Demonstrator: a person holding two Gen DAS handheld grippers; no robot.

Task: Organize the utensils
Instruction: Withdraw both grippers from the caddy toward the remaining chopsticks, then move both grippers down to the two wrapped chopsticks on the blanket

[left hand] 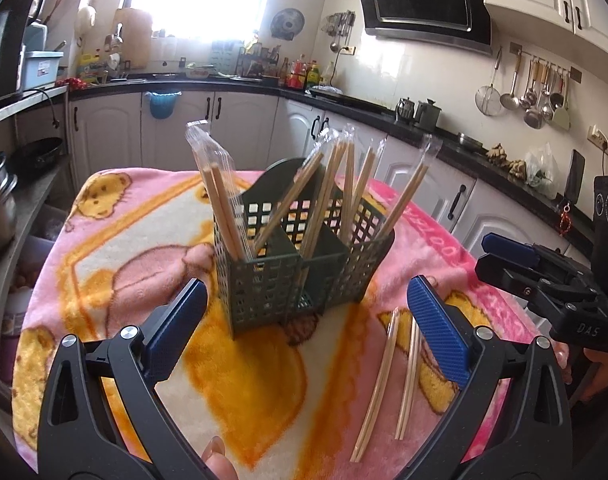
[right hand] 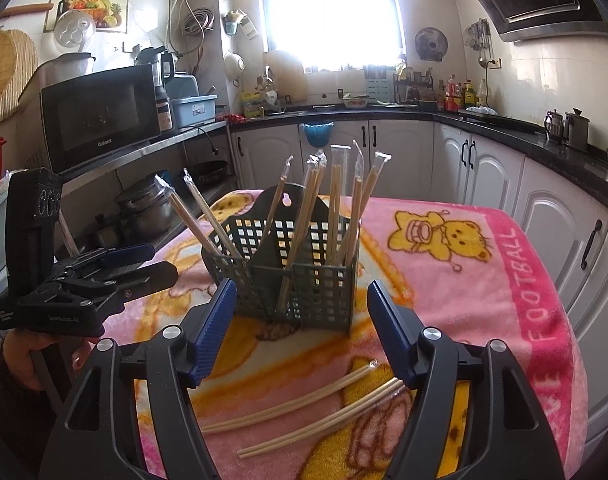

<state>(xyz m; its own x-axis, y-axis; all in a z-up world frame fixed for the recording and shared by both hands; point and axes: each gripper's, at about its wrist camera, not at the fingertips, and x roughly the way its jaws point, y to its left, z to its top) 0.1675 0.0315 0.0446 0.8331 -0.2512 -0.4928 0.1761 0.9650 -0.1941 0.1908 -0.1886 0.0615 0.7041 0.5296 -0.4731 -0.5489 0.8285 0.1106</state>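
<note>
Green plastic lattice caddy [left hand: 299,264], divided into compartments with a raised arched back, standing upright near the middle of a bench draped in a pink and yellow fleece blanket [left hand: 115,280] printed with cartoon bears. Contents: several pairs of pale wooden chopsticks in clear plastic sleeves [left hand: 219,200], all standing on end and leaning outward at various angles, spread over more than one compartment; exact count per compartment cannot be told. Loose stock: two pairs of bare wooden chopsticks [right hand: 312,408], unwrapped, lying flat on the blanket just in front of the caddy and apart from it, roughly side by side, not yet stowed. Left tongs [left hand: 308,332], black frame with blue ribbed pads: spread wide, nothing between them, aimed at the caddy from above the blanket. Right tongs [right hand: 301,336], same make: likewise standing apart and empty, hovering over the loose pairs with one pad close above their far ends; no contact visible. Each tool is carried in a person's hand, a fingertip showing at the lower edge of the left view. Status, by judgement: largely done, the wrapped pairs being housed; remaining, the two loose pairs to be lifted and stood in the caddy. Neither is gripped at present.
</note>
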